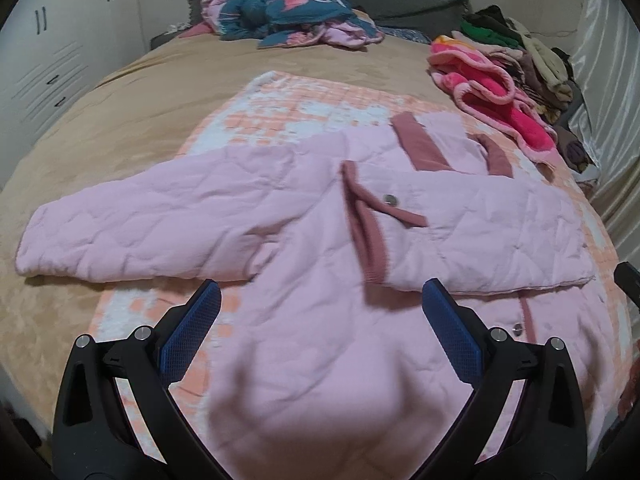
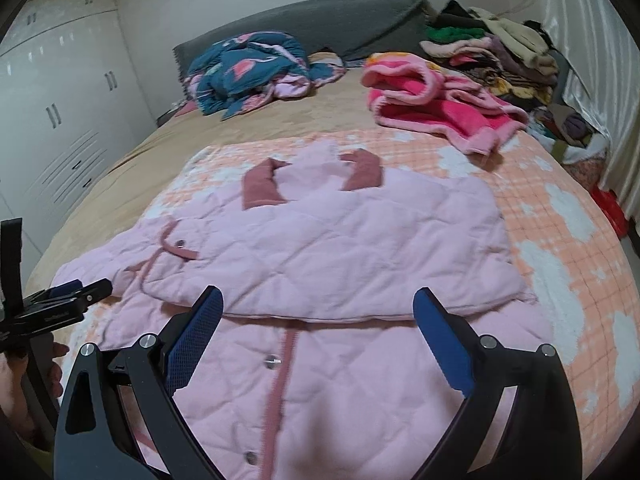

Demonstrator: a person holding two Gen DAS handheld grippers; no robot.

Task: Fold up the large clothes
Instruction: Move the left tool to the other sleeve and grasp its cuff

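Observation:
A light pink quilted jacket (image 1: 312,240) with dusty-rose collar and trim lies flat on the bed, its right sleeve folded across the chest and its left sleeve (image 1: 132,224) stretched out to the left. It also shows in the right wrist view (image 2: 340,248). My left gripper (image 1: 320,300) is open and empty, hovering above the jacket's lower left part. My right gripper (image 2: 318,304) is open and empty, hovering above the button placket below the folded sleeve's edge. The left gripper also shows at the left edge of the right wrist view (image 2: 80,292).
The jacket rests on an orange-and-white checked blanket (image 2: 560,208) over a tan bed cover (image 1: 120,120). A teal and pink quilt (image 1: 280,8) lies at the head. A hot-pink fleece robe (image 2: 436,104) and a clothes pile (image 2: 492,52) lie far right. White wardrobes (image 2: 52,112) stand left.

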